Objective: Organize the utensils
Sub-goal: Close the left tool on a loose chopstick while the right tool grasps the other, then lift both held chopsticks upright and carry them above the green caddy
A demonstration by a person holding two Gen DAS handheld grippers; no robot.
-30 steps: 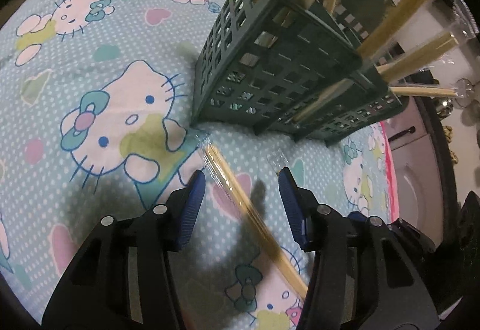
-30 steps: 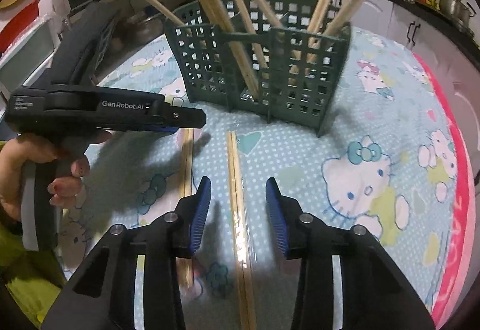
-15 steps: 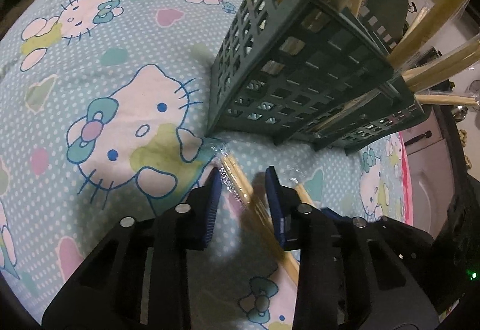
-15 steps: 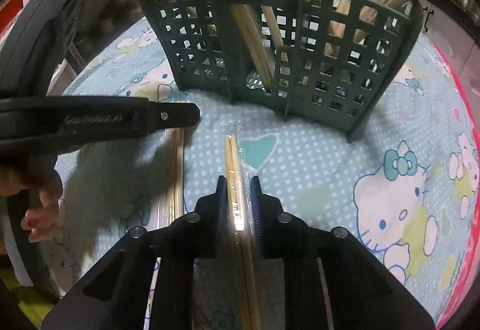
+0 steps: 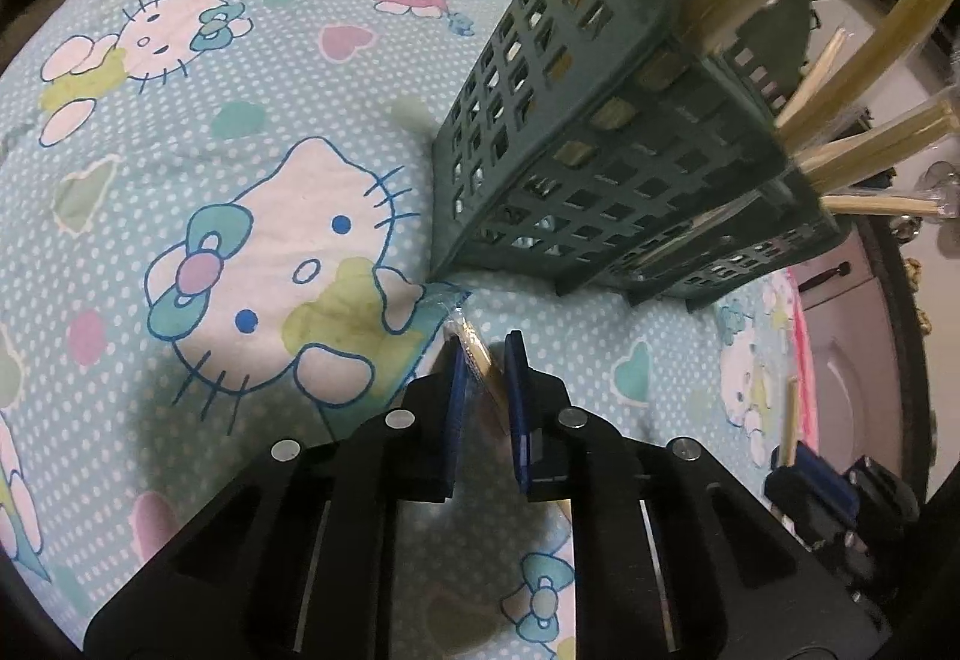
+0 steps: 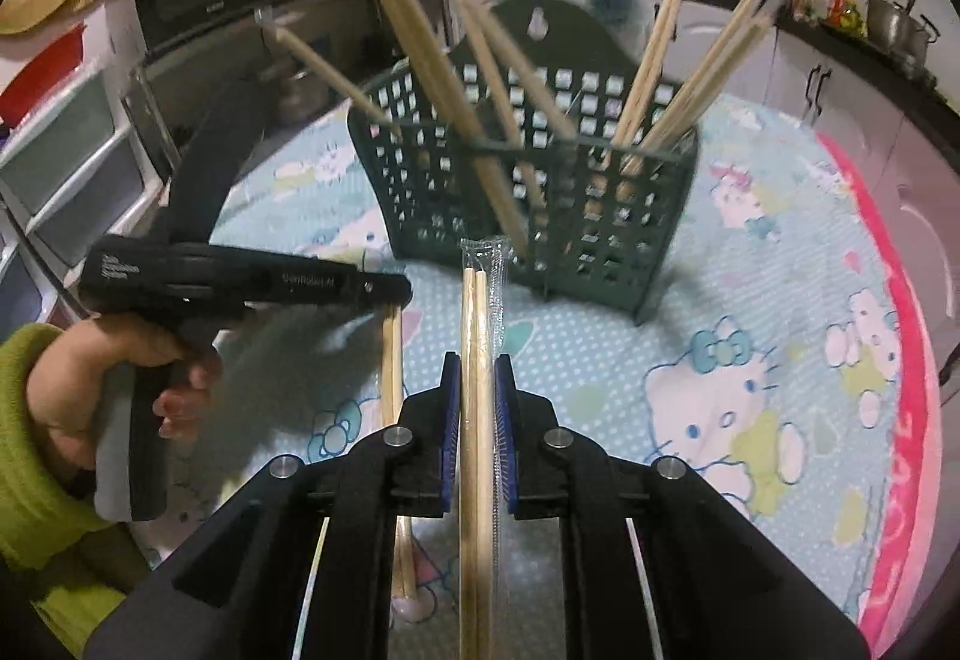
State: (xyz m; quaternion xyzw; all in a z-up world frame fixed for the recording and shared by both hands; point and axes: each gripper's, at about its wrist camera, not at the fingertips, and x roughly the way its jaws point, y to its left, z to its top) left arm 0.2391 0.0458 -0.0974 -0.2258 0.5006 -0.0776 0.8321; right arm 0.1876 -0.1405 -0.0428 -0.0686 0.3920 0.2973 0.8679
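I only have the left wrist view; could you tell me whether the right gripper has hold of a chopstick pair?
Observer: Yes, the right gripper is shut on a wrapped chopstick pair, its tip pointing at the green basket.
Operator: Thanks. Is the pair fully wrapped?
Observer: Clear plastic shows around its far end.
Operator: And who holds my gripper?
Observer: A hand in a green sleeve grips the left gripper, shut on another wrapped pair.

Motion-blurred chopsticks (image 6: 420, 78), tops cut off
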